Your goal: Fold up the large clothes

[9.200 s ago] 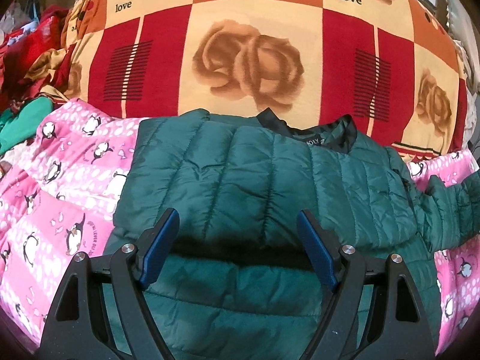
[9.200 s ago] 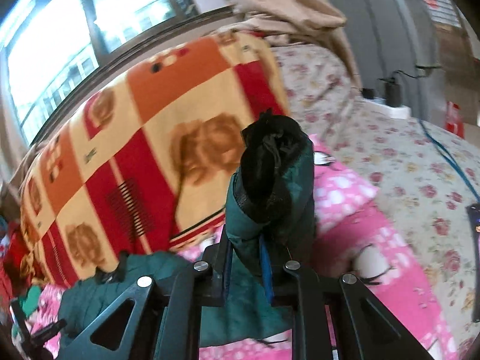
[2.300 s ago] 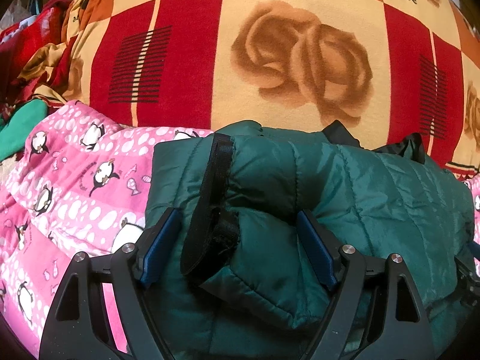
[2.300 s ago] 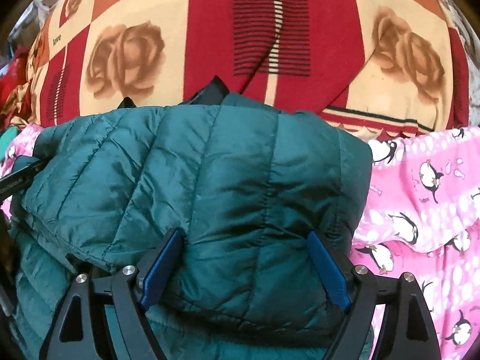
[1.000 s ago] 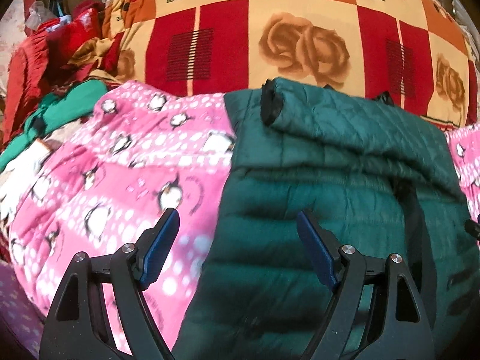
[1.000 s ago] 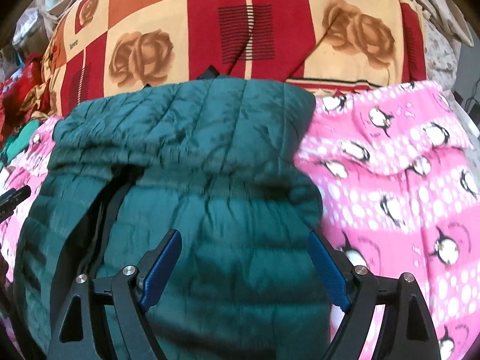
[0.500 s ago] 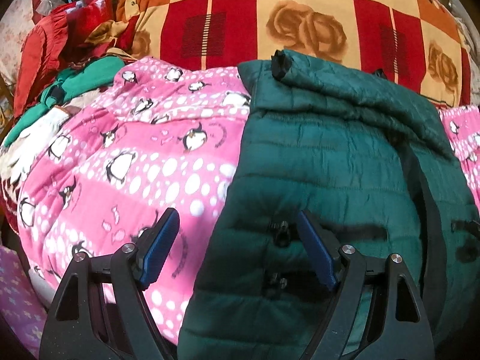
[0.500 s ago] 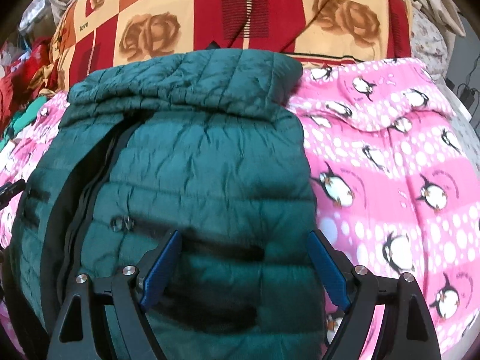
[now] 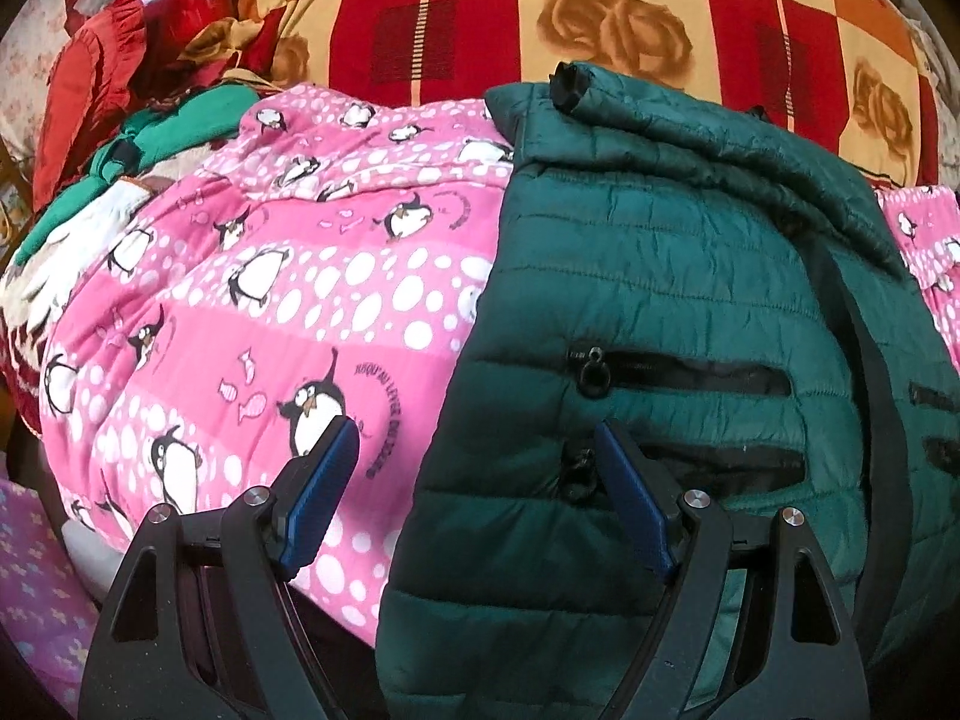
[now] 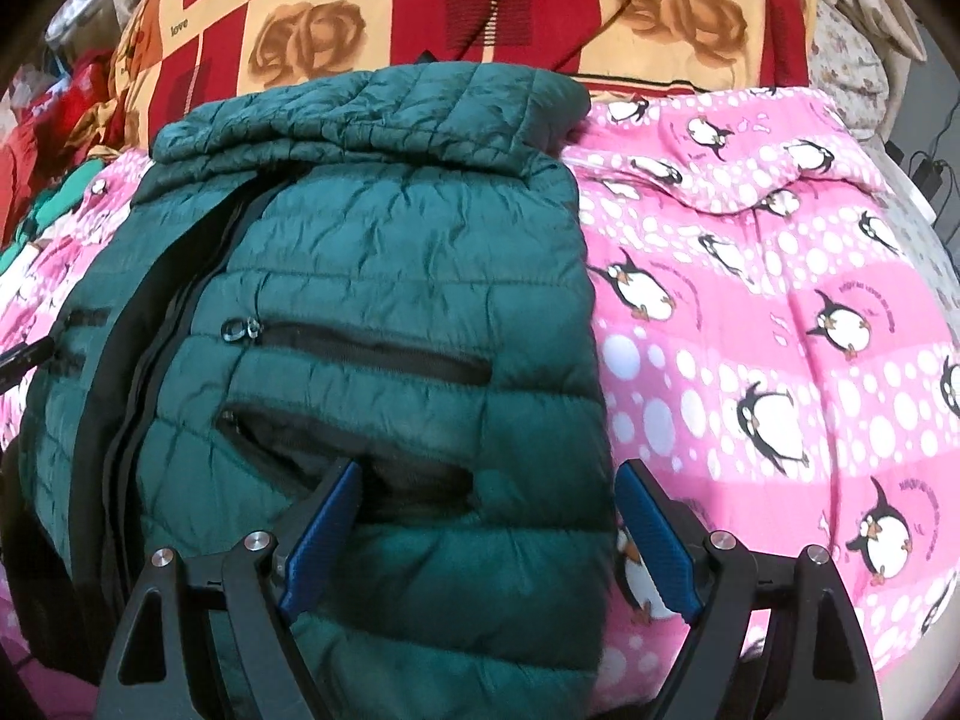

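The left gripper (image 9: pixel 474 480) and right gripper (image 10: pixel 486 522) are both gaping wide, holding nothing, hovering over the bottom corners of the green quilted jacket (image 10: pixel 372 276), which is lying on a pink penguin blanket (image 10: pixel 780 312).

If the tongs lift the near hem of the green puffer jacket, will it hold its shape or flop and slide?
The green puffer jacket will probably flop: its quilted panels are already creased and its far part lies folded over. The shiny shell looks slippery, so it may slide on the pink penguin blanket. It seems light for its bulk, given the puffy padding. Both the left tongs and right tongs stand open.
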### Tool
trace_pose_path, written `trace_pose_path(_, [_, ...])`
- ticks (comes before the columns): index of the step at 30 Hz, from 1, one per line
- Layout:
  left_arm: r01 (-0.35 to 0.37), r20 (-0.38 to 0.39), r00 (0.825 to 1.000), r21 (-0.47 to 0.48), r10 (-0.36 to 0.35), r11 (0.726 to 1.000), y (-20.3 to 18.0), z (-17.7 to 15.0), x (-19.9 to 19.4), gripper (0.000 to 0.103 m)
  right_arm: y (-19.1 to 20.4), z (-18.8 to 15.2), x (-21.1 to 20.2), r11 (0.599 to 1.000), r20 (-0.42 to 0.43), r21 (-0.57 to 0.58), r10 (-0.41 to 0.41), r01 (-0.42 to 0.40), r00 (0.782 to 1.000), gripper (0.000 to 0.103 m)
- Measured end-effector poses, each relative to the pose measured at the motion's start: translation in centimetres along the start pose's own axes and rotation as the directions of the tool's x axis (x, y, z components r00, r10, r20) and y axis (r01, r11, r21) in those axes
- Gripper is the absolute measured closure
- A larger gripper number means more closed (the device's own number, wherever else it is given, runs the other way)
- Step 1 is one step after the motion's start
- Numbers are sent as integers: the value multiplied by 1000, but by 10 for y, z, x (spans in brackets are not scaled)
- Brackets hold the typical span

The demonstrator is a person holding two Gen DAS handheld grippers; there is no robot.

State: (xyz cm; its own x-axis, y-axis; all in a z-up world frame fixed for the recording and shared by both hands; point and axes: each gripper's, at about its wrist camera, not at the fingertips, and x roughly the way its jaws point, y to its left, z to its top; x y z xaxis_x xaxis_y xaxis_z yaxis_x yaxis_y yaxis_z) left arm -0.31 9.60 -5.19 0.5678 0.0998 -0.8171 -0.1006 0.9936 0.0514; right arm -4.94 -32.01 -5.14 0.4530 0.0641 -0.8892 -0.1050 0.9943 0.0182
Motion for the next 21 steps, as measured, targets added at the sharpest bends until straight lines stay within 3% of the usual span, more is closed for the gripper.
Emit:
trace_pose_path(12, [21,-36,999,-25,-22,999,13,-11,-2,22,-20,-23,-10,999,-77,-11,36,-37,996,18])
trace_pose_path(17, [82,-80,993,-74,-88,994,29,-17,-1,22,-25,-34,-9,996,-111,-8,86,-87,990,17])
trace_pose_path(21, [155,-124,977,-141,-172,978,42,-23,3,22,-28,-43,-5,991,-143,1,129,-130,981,15])
